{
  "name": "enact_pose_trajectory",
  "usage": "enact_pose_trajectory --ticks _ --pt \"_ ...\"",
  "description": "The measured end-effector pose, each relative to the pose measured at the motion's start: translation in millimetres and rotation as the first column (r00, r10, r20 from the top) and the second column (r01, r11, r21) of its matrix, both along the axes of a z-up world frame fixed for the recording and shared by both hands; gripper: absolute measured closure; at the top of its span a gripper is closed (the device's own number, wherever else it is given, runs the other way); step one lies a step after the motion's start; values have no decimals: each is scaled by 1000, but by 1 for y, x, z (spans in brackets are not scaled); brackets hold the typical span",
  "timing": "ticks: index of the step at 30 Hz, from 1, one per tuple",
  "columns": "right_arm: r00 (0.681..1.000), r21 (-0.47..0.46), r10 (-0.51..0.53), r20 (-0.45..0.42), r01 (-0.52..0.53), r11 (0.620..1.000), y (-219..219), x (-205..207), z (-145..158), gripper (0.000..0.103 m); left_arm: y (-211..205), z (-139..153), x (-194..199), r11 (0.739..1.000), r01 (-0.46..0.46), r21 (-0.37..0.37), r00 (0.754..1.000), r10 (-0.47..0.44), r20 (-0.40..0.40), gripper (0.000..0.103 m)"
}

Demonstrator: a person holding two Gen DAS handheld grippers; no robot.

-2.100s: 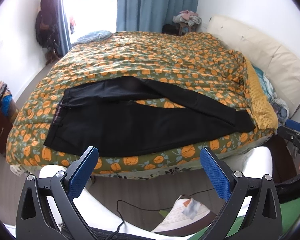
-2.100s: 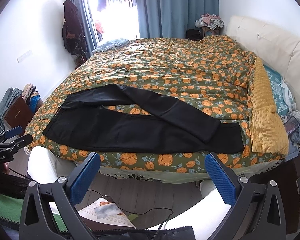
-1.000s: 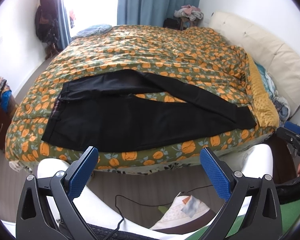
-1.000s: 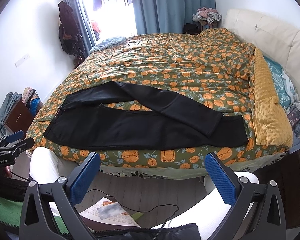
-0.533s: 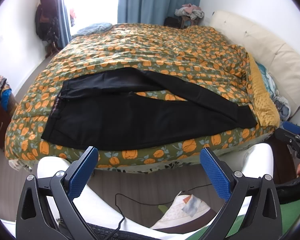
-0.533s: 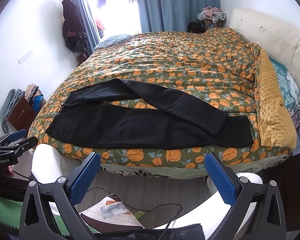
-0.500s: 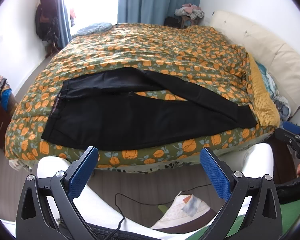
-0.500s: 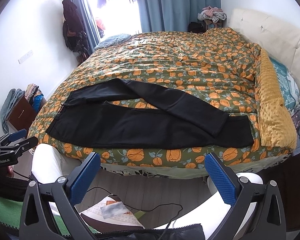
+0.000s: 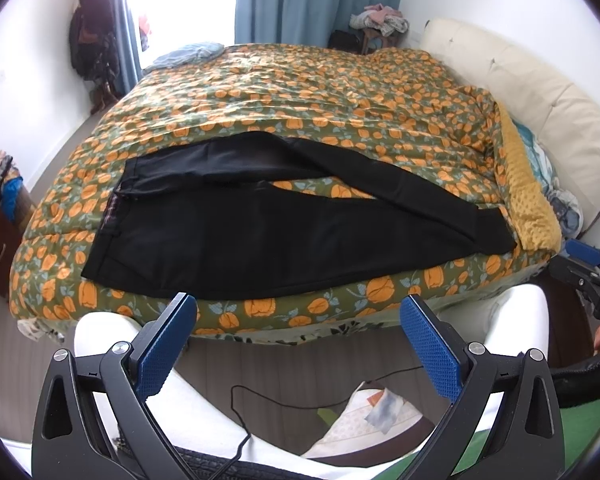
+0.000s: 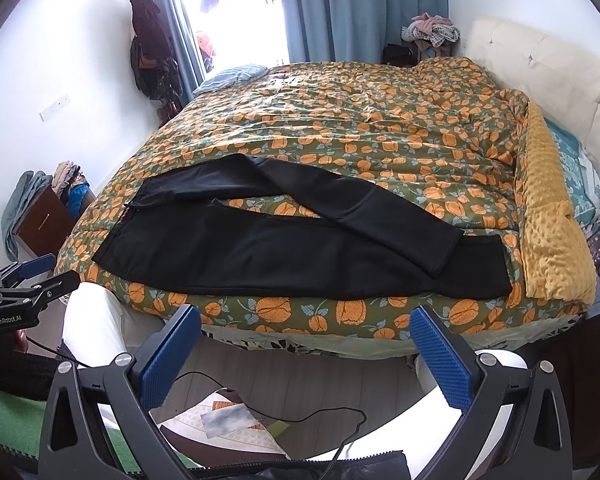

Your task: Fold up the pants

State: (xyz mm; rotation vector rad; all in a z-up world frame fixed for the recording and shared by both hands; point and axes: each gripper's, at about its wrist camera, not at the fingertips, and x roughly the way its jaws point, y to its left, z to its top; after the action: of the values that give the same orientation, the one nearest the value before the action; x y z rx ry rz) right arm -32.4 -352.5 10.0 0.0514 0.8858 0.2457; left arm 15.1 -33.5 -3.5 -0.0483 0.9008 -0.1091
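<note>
Black pants (image 9: 260, 236) (image 10: 300, 252) lie spread along the near edge of a bed with an orange-flowered green quilt (image 9: 320, 92) (image 10: 360, 120). The waistband is at the left. The near leg runs straight to the right, and the far leg slants across so its cuff lies over the near leg's end. My left gripper (image 9: 298, 336) is open and empty, held off the bed's edge above the floor. My right gripper (image 10: 306, 340) is also open and empty, short of the bed. Each gripper shows at the edge of the other's view.
A cream headboard (image 9: 540, 112) and a yellow blanket (image 10: 552, 232) line the bed's right side. A person's white-trousered knees (image 9: 112, 340) sit between me and the bed. A cable (image 9: 284, 404) and a shoe (image 9: 364, 420) lie on the floor. A wooden dresser (image 10: 44, 216) stands at the left.
Both grippers have edged closer to the bed and tilted slightly, so the pants sit larger in view. Their jaws stayed open. The pants have not moved.
</note>
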Motion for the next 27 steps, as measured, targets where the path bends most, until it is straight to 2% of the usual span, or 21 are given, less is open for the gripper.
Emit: enact_pose_trajectory --ticks 27 --pt "1000 2 20 -7 -20 1000 8 3 -6 0 1 -2 1 1000 1 3 1000 -1 -1 1"
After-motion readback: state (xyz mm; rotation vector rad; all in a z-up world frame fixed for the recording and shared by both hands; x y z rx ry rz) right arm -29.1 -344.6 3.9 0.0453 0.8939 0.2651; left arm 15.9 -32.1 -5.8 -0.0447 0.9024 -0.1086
